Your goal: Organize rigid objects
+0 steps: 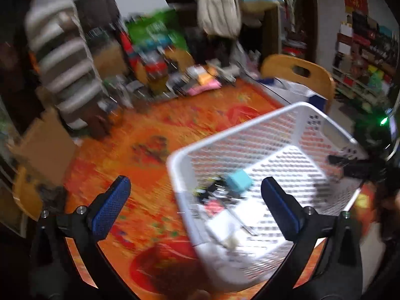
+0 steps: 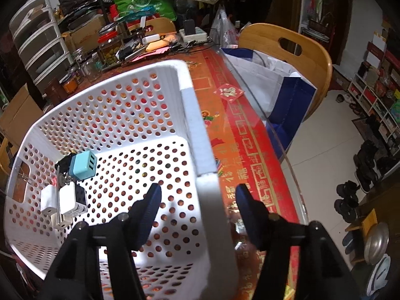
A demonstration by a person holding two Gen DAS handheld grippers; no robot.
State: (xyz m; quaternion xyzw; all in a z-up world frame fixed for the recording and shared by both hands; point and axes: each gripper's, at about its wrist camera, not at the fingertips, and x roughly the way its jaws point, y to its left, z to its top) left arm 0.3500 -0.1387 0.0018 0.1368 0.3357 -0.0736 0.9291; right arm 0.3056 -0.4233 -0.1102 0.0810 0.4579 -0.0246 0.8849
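Basket (image 2: 140, 115), white perforated plastic, sits on the orange-red tablecloth (image 2: 250, 155) and looks tilted, likely so its contents pool in one corner. Contents: teal USB charger cube (image 2: 83, 166), white adapters (image 2: 66, 200), some dark bits under them, all bunched in the corner far left of the right gripper's (image 2: 197, 197) jaws. Right gripper straddles the basket's near side wall: left finger inside the basket, right finger outside over the cloth, wall running up between them. Jaws spread wide, not clamped; can't tell if either pad touches the wall. Reads as lining up to grab the rim and steady or shift the basket, my guess only. Left gripper (image 1: 195, 200) hangs above the basket's opposite corner, jaws fully released, nothing between them; charger cube sits just ahead between the fingers, well below. Left view is motion-blurred, so contact there is unclear. Clutter and a wooden chair (image 2: 287, 47) lie beyond the jaws.
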